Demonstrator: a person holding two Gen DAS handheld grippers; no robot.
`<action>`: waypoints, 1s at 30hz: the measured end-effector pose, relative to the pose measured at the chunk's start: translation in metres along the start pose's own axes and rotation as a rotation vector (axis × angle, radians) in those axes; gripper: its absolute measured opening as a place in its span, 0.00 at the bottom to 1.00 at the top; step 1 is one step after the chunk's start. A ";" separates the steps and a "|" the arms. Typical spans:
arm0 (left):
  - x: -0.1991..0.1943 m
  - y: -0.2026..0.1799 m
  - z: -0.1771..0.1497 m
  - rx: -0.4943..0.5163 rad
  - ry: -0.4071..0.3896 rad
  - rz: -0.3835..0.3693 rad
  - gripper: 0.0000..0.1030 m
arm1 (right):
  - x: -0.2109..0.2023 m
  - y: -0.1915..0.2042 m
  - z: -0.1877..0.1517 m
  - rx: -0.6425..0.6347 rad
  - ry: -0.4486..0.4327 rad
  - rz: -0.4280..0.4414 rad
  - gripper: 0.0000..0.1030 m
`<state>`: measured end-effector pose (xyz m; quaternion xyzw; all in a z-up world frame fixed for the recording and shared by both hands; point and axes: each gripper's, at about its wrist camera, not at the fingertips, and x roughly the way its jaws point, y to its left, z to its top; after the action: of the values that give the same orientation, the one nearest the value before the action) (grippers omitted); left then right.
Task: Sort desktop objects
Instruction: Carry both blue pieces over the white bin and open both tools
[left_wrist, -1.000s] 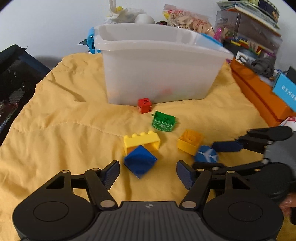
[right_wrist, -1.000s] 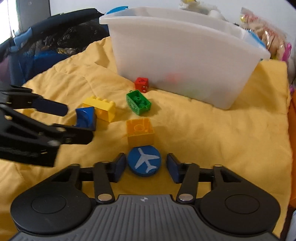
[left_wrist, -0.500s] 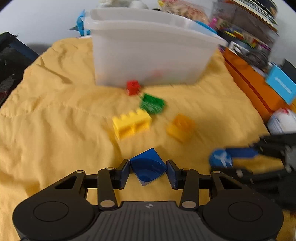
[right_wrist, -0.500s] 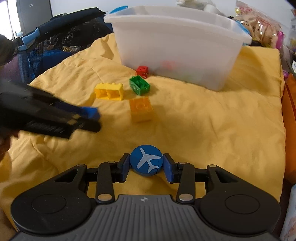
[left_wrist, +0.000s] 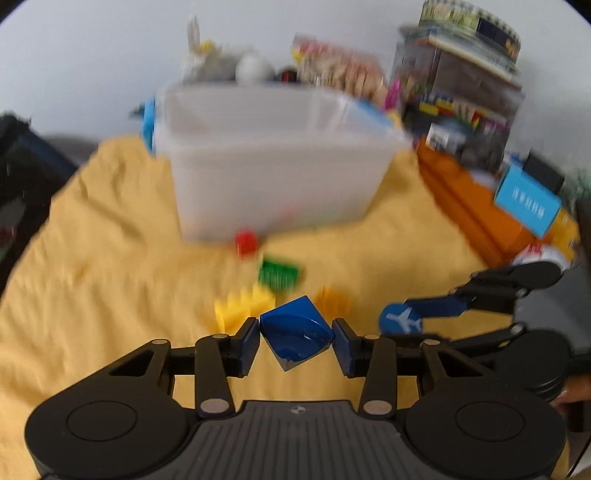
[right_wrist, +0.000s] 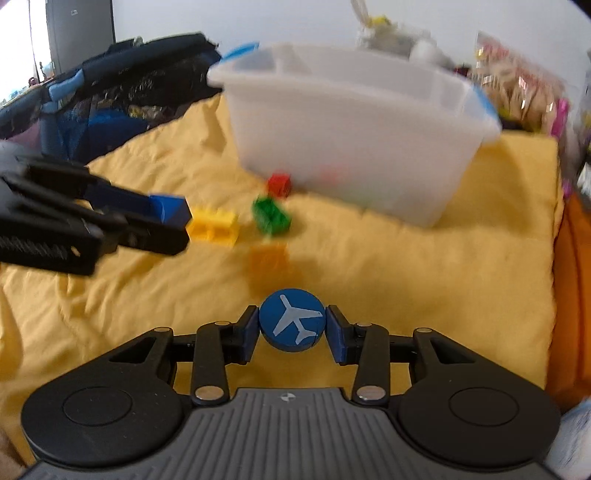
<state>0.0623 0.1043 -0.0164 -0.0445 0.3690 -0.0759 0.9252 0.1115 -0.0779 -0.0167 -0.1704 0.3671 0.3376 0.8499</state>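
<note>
Left gripper (left_wrist: 295, 341), seen from its own wrist camera: both blue pads pinch a dark blue block (left_wrist: 295, 332), which sits corner-up between them and is lifted clear of the yellow cloth (left_wrist: 92, 295). At 3 o'clock from this block, the right gripper (left_wrist: 402, 323) enters the frame, its fingers pressed against a blue round disc with a white airplane symbol (left_wrist: 402, 320).

Right gripper (right_wrist: 291, 328), seen from its own wrist camera: the pads close on the airplane disc (right_wrist: 292, 325) from either side, the printed face turned toward the lens, the disc held above the cloth (right_wrist: 406, 277). At 10 o'clock, the left gripper (right_wrist: 170, 218) reaches in from the frame edge with the blue block (right_wrist: 168, 208) clamped at its tip.

On the cloth, beyond both grippers at 12 o'clock, stands a translucent white bin (right_wrist: 351, 147) with a blue handle at each end. Just in front of its near wall lies a small red block (right_wrist: 279, 184); a green block (right_wrist: 271, 218) lies near it at 6 o'clock. A yellow brick (right_wrist: 213, 229) rests at 9 o'clock from the green block, and an orange block (right_wrist: 267, 260), blurred, lies nearest the right gripper. All four rest on the cloth, apart from one another.

Behind the bin, blurred clutter lines the wall; an orange box (left_wrist: 469, 214) borders the cloth at 3 o'clock in the left view, and a dark bag (right_wrist: 110, 96) lies at 10 o'clock in the right view.
</note>
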 end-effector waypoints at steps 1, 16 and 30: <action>-0.003 0.000 0.008 0.001 -0.018 -0.002 0.45 | -0.001 -0.003 0.006 -0.004 -0.013 -0.002 0.41; 0.000 0.012 0.153 0.084 -0.269 0.090 0.45 | -0.001 -0.058 0.149 0.165 -0.271 -0.105 0.41; 0.066 0.025 0.146 0.101 -0.122 0.203 0.58 | 0.035 -0.063 0.141 0.228 -0.194 -0.164 0.52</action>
<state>0.2123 0.1211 0.0411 0.0354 0.3102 0.0026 0.9500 0.2453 -0.0316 0.0544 -0.0689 0.3041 0.2383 0.9198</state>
